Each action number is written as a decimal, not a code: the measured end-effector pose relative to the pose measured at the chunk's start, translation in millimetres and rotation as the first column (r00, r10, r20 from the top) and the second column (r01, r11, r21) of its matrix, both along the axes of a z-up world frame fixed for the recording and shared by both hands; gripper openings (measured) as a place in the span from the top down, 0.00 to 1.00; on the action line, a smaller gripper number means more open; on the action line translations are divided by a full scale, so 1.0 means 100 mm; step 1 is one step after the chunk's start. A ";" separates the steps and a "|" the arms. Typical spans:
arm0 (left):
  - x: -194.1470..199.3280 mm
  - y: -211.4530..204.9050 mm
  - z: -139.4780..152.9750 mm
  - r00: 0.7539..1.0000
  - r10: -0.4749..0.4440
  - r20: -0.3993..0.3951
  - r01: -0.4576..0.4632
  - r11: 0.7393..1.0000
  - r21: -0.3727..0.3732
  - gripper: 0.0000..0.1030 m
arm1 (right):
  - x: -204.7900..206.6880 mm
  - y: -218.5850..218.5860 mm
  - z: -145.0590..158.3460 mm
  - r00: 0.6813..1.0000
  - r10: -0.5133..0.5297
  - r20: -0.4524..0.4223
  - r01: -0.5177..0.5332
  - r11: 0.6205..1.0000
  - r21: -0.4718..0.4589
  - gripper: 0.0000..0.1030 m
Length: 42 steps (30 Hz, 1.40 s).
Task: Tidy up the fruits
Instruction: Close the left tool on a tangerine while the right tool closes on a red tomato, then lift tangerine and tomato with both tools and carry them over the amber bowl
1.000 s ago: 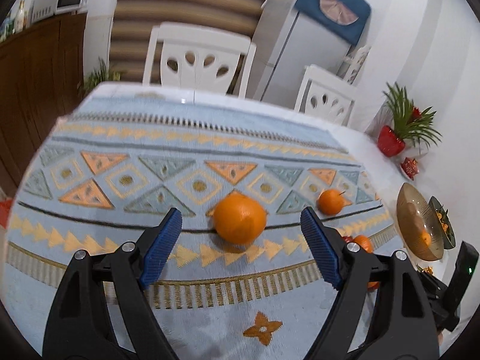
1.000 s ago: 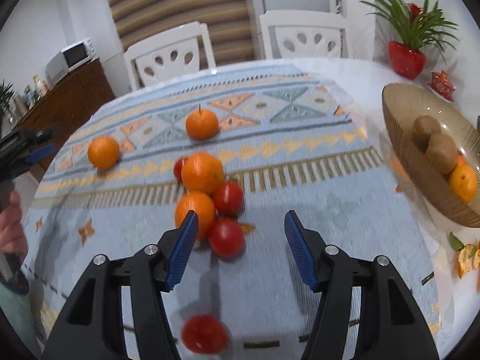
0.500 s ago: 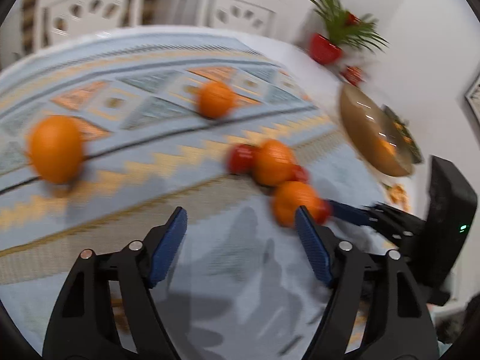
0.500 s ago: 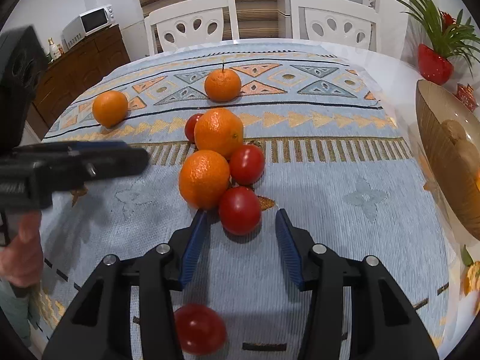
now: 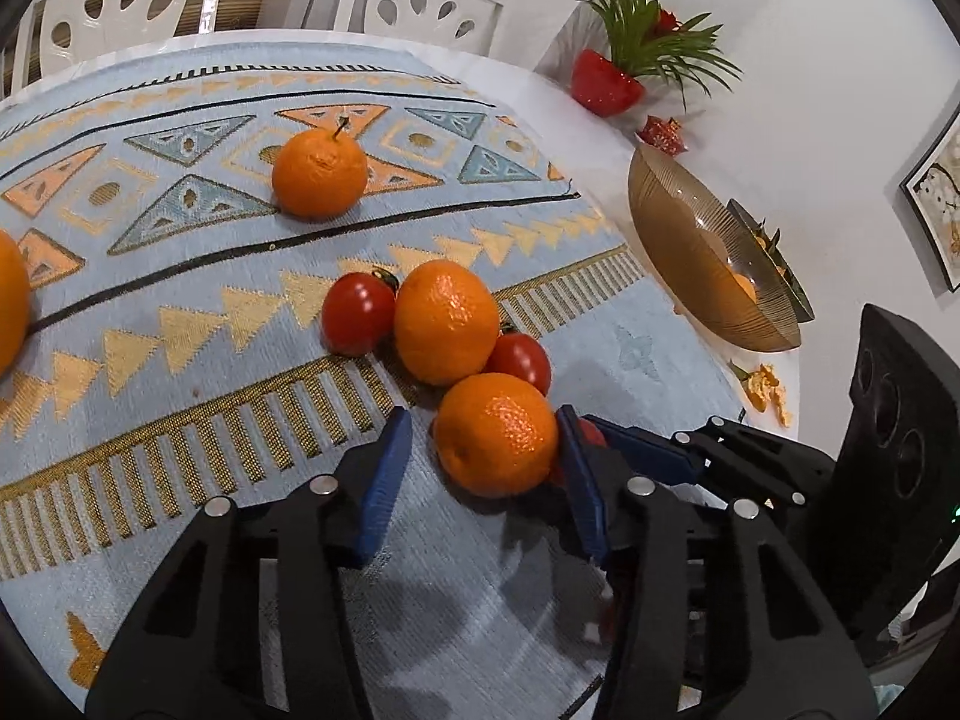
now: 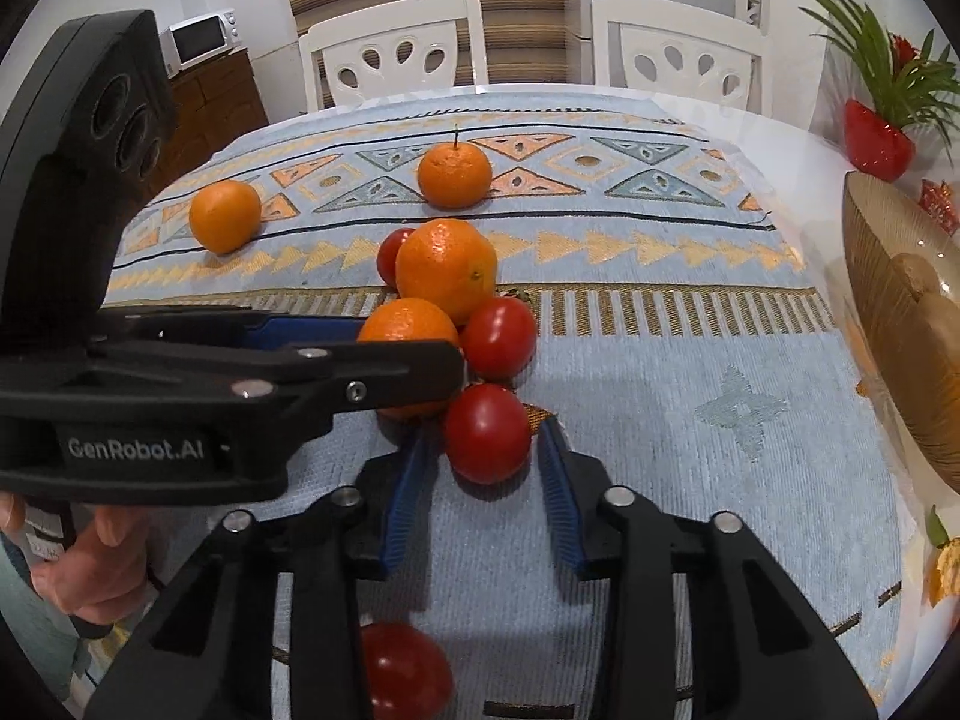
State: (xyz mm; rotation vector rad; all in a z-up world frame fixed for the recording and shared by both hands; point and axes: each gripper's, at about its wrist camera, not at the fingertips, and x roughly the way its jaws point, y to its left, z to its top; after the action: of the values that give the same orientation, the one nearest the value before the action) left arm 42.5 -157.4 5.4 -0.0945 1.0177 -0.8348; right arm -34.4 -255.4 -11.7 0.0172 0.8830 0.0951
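- Left gripper (image 5: 483,459) is sitting spread around the nearest orange (image 5: 495,433), not yet clamped.
- Right gripper (image 6: 485,483) is bracketing a tomato (image 6: 487,433), unclamped.
- Advice: close squarely; neighbouring fruit is touching, bowl (image 5: 708,252) standing well apart.

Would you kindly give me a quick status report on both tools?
Left tool open, straddling near orange. Right tool open around near tomato. Neither lifted. Tools crowd each other; clustered fruit touching.

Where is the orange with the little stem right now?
The stemmed orange sits alone on the patterned tablecloth, beyond the pile of oranges and tomatoes, toward the white chairs.
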 end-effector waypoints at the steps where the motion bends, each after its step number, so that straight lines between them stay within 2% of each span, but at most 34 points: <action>1: -0.01 0.00 0.01 1.000 -0.006 0.002 0.006 1.000 -0.008 0.61 | 0.00 0.00 0.00 1.000 -0.005 0.002 0.005 1.000 -0.003 0.71; 5: -0.02 0.00 0.00 1.000 -0.011 -0.004 0.010 1.000 -0.027 0.61 | 0.00 -0.04 0.00 1.000 -0.015 0.004 0.014 1.000 0.016 0.73; 11: -0.05 0.01 0.03 1.000 -0.007 0.011 0.007 1.000 -0.015 0.61 | -0.03 -0.01 0.02 0.999 -0.039 0.025 0.039 0.999 -0.018 0.74; 14: -0.09 0.10 0.10 1.000 -0.006 0.011 0.006 1.000 -0.030 0.61 | -0.07 -0.07 0.05 0.998 -0.044 0.047 0.043 0.999 0.016 0.74; 16: -0.11 0.19 0.18 0.999 0.011 0.039 -0.010 0.999 -0.037 0.61 | -0.10 -0.14 0.08 0.996 -0.053 0.069 0.049 0.997 0.055 0.74; 21: -0.06 0.32 0.24 0.992 0.091 0.088 -0.091 0.996 -0.006 0.62 | -0.08 -0.24 0.08 0.991 -0.121 0.054 0.117 0.990 0.077 0.74; 25: -0.01 0.32 0.19 0.981 0.149 0.126 -0.159 0.985 0.072 0.61 | -0.04 -0.25 0.03 0.990 -0.136 0.021 0.135 0.989 0.062 0.74; 29: 0.05 0.33 0.14 0.984 0.158 0.083 -0.164 0.984 0.073 0.61 | -0.02 -0.23 0.01 0.991 -0.135 0.014 0.134 0.990 0.046 0.73; 33: 0.07 0.32 0.10 0.983 0.166 0.076 -0.172 0.981 0.089 0.61 | -0.02 -0.24 0.01 0.991 -0.135 0.012 0.134 0.990 0.051 0.72; 42: 0.03 0.28 0.11 0.979 0.166 0.122 -0.179 0.978 0.109 0.61 | -0.02 -0.21 0.00 0.991 -0.131 0.013 0.130 0.991 0.041 0.72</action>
State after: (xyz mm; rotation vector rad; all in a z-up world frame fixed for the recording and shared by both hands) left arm 45.9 -129.6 16.1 -0.0330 0.9367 -0.6124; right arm -35.9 -276.7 -11.5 0.1116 0.8618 -0.0096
